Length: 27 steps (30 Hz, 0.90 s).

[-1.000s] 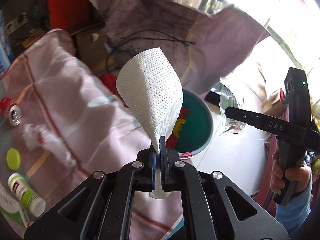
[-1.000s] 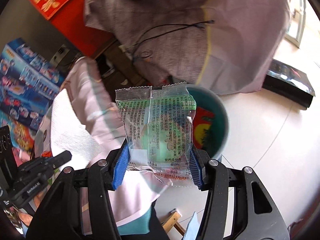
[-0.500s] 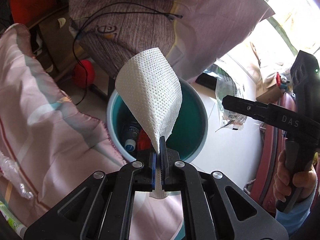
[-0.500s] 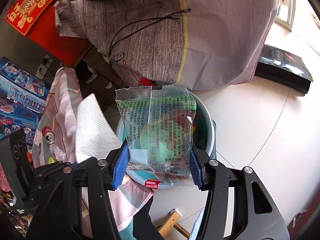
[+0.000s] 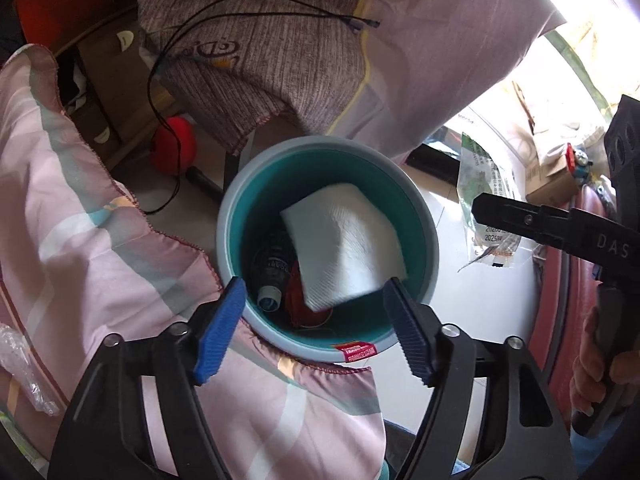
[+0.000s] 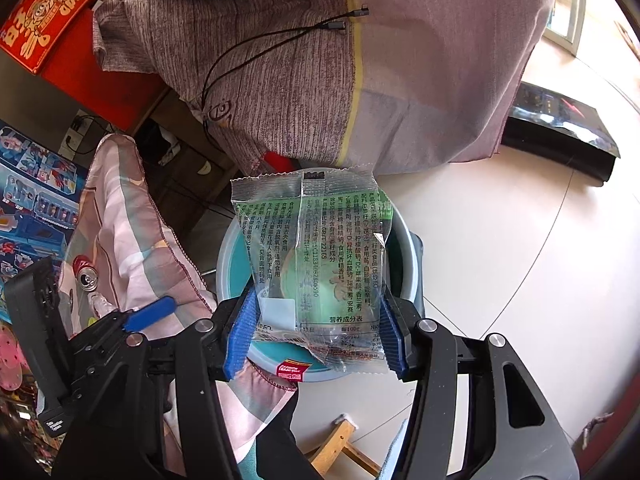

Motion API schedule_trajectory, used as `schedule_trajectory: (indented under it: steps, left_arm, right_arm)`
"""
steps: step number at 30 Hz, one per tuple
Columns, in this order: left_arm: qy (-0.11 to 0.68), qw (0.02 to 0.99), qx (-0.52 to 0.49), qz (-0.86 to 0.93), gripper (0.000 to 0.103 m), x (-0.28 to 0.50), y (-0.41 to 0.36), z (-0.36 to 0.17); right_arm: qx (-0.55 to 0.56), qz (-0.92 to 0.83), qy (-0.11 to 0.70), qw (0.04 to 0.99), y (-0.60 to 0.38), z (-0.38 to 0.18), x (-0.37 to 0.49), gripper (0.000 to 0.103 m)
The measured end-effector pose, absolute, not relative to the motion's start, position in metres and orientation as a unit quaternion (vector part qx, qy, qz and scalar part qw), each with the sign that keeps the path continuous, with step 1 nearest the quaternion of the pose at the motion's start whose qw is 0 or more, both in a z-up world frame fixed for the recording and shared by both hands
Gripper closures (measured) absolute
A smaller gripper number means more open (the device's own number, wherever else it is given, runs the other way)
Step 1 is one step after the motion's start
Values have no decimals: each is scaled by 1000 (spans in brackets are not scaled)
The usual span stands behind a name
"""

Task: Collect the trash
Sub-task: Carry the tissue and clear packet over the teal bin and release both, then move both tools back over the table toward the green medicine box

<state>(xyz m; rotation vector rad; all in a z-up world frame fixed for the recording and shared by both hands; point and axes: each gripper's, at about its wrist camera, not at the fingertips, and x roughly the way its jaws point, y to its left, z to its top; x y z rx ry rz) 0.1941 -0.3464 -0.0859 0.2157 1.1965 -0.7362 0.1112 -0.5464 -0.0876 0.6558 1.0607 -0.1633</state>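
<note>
My left gripper (image 5: 314, 324) is open and empty above the teal trash bin (image 5: 228, 248). A white paper napkin (image 5: 344, 252) is inside the bin, blurred, above a dark bottle (image 5: 274, 276) and red trash (image 5: 298, 296). My right gripper (image 6: 314, 332) is shut on a clear green snack wrapper (image 6: 316, 256) and holds it over the bin (image 6: 236, 264). In the left wrist view the right gripper's finger (image 5: 532, 220) and the wrapper (image 5: 484, 208) sit to the right of the bin.
A pink patterned cloth (image 5: 80, 240) covers the table on the left and overlaps the bin's rim. A grey-purple cloth (image 5: 320, 40) with a black cable hangs behind the bin. A red can (image 6: 86, 276) lies on the table. White floor lies to the right.
My left gripper has opened and let go of the napkin, which has dropped into the bin. Both grippers have moved closer over the bin. The right still holds the wrapper.
</note>
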Motion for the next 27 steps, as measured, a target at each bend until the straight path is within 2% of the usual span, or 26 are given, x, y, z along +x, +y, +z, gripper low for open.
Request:
schedule_trajectory:
  steps: [3,7,10,13,27]
  left_arm:
    - [541,766,98,-332,16,191,-336,-79]
    - [542,768,91,-330,11,188,-324,-75]
    - [544,767,87,-330,10,184,-316,-74]
    - [548,765,84,-328,10,181,-308,-75]
    - [533,784,54,-314,9,167,-264,-52]
  right_arm:
    - [304,-71,501,807,-541,-90,116,51]
    - [305,-59,516,798,-530,-98,125,47]
    - [304,-56,525,793,-522,-103,130,35]
    - [302,-56,528,791,-517,-101,131,28]
    - [289,-63,536,791,-489,-78,119,18]
